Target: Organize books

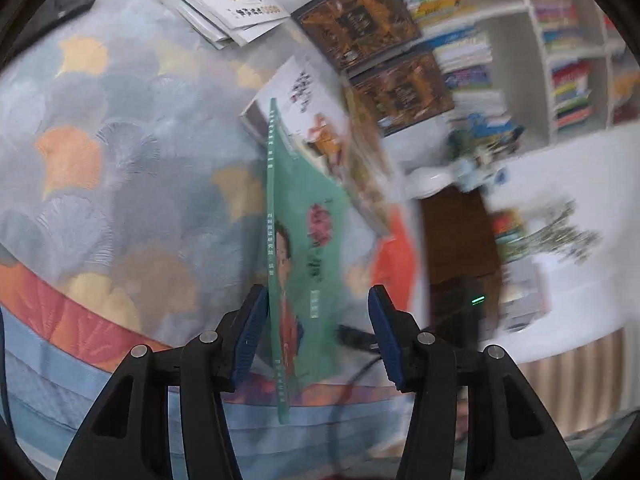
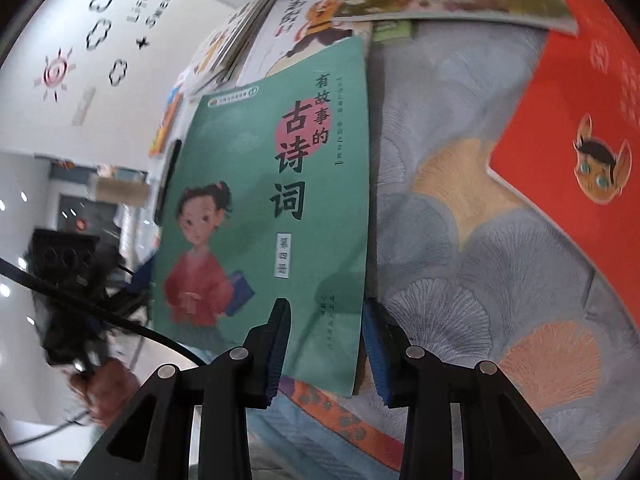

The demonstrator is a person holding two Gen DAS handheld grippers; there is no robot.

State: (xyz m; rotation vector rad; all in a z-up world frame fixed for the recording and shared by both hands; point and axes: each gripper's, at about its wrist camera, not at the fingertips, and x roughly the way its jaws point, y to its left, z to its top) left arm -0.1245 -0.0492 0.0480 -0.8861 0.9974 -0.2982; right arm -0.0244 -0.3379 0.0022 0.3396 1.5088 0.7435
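Note:
A thin green book [image 2: 264,184] with a girl in red on its cover stands tilted on edge above the bedspread. My right gripper [image 2: 326,312] is shut on its lower corner: one finger lies across the cover and the other pad sits at the page edge. In the left wrist view the green book [image 1: 280,240] is seen edge-on, its spine against one pad of my left gripper [image 1: 318,296]. The other pad stands well apart from the cover, so that gripper is open. The left gripper [image 2: 136,280] also shows by the spine in the right wrist view.
The bedspread [image 1: 120,160] has a fan-leaf pattern. On it lie a red-orange book [image 2: 580,160], a white stack of picture books [image 1: 224,4], two dark brown books [image 1: 360,20] and a black phone [image 1: 60,4]. A full white bookshelf [image 1: 560,40] stands behind. A hand [image 2: 108,392] shows low left.

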